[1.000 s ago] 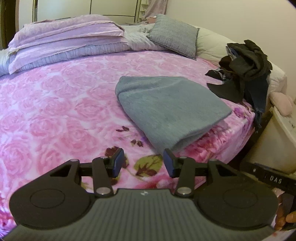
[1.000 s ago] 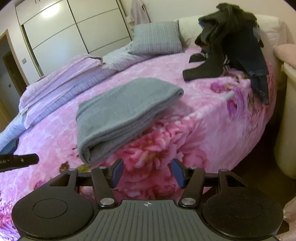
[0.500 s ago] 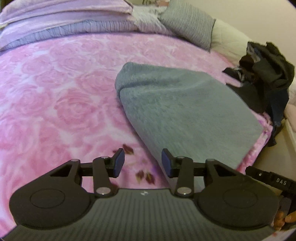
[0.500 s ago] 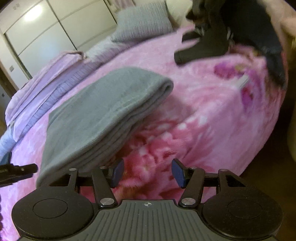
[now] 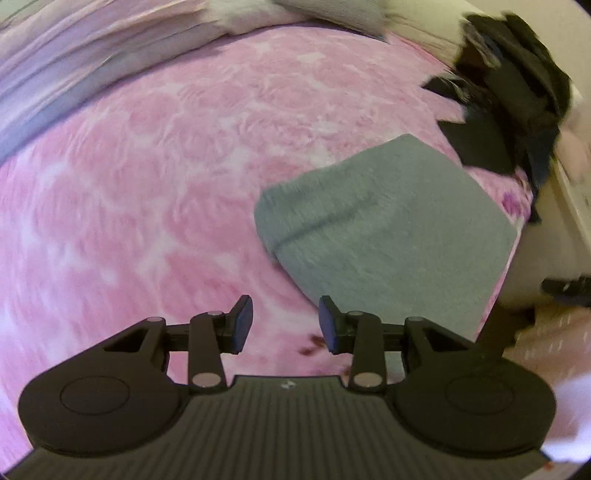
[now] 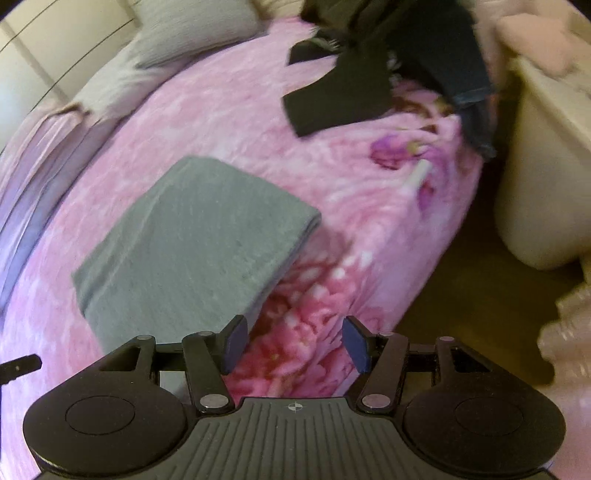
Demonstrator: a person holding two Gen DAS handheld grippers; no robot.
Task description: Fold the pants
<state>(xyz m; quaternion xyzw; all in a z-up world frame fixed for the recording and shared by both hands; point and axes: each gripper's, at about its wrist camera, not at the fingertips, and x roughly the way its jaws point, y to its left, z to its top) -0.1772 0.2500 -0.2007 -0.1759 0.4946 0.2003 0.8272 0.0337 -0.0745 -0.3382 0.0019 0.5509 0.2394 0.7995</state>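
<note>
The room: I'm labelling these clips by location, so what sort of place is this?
Most likely a bedroom at home. A bed with a pink floral cover fills both views, a grey pillow lies at its head, and folded grey pants and a heap of dark clothes lie on it.

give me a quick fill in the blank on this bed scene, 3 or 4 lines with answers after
1. The folded pants are ____ in colour.
2. The pants lie on a ____ floral blanket.
3. The heap of clothes near the bed's far corner is ____ in colour.
4. Between the pads of the right tongs there is ____ held.

Missing words: grey; pink; dark; nothing
</note>
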